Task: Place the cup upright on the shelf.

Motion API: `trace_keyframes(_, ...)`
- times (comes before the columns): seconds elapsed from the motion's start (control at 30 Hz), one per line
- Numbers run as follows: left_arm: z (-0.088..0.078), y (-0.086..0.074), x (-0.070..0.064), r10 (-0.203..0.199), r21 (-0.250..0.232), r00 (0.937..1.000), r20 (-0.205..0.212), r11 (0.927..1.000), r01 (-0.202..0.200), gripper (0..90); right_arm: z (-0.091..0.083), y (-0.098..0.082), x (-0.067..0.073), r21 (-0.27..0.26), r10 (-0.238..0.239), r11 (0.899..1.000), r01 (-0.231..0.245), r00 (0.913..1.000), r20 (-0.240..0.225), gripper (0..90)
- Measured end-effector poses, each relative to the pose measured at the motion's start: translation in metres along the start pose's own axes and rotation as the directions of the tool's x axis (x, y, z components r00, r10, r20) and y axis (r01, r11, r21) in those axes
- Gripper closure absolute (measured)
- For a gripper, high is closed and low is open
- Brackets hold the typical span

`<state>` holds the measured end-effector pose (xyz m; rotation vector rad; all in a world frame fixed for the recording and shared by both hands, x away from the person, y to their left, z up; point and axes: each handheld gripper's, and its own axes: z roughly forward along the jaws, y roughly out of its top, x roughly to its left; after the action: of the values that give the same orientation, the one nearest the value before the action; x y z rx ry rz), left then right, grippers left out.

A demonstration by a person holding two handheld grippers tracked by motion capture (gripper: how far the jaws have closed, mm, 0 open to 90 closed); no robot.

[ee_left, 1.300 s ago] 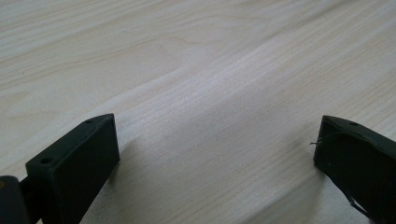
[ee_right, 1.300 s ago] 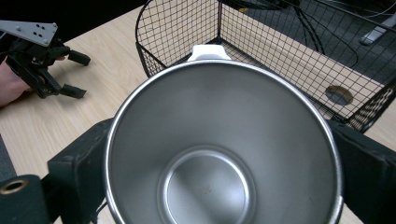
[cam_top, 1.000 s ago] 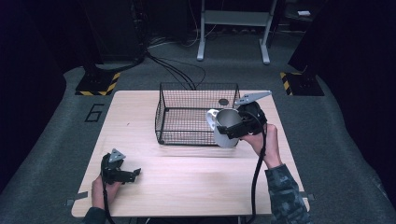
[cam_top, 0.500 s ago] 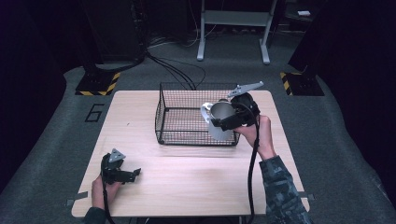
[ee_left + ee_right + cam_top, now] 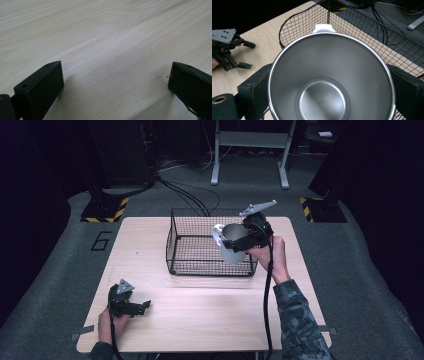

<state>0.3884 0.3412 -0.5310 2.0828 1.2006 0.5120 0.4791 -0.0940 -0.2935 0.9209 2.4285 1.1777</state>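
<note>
Stainless steel gleams inside the cup (image 5: 331, 80), which the right claw (image 5: 241, 241) holds by its sides, one black jaw pressed against each flank in the right gripper view. From the high view the cup (image 5: 233, 243) hangs tilted in the air over the right front corner of the wire basket (image 5: 192, 251), its open mouth turned up and toward the person, a white tab on its rim pointing toward the basket's middle. The basket is black mesh, open at the top, and sits at the far middle of the pale wooden counter (image 5: 200, 320); whether the cup touches the basket's rim cannot be told. The person's right hand (image 5: 267, 254) grips the claw from behind, with a patterned sleeve (image 5: 297, 320) and a black cable (image 5: 267, 305) trailing down toward the near edge. The left claw (image 5: 141, 306) rests low on the counter near the front left corner, well apart from the basket, held by the left hand (image 5: 107, 325). Its jaws stand wide with bare wood grain between them in the left gripper view, nothing held. A grey three-cornered plate tops each claw.
</note>
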Motion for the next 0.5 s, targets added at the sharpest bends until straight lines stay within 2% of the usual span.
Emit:
trace_keyframes(0.2,0.0,0.0,0.0,0.0,-0.001,1.0,0.0,1.0,0.0,0.0,0.004,0.006,-0.004,0.001,0.014,1.0,-0.014,0.9999,0.01,5.7)
trace_keyframes(0.3,0.0,0.0,0.0,0.001,0.001,1.0,0.0,1.0,-0.001,0.0,0.006,0.01,-0.008,0.002,0.001,1.0,-0.001,1.0,0.01,5.7)
trace_keyframes(0.33,0.0,0.0,0.0,0.001,0.001,1.0,0.0,1.0,-0.001,0.0,0.007,0.011,-0.008,0.001,0.015,1.0,-0.015,0.9998,0.011,5.6)
trace_keyframes(0.4,0.0,0.0,0.0,0.007,0.005,1.0,0.001,1.0,-0.007,0.0,0.009,0.014,-0.01,-0.001,0.005,1.0,-0.005,0.9999,0.014,5.7)
trace_keyframes(0.47,0.0,0.0,0.0,0.006,0.005,1.0,0.001,1.0,-0.006,0.0,0.01,0.017,-0.01,0.011,0.018,1.0,-0.018,0.9996,0.021,5.7)
trace_keyframes(0.5,0.0,0.0,0.0,0.007,0.005,1.0,0.001,1.0,-0.007,0.0,0.012,0.018,-0.011,0.013,0.005,1.0,-0.006,0.9997,0.023,5.7)
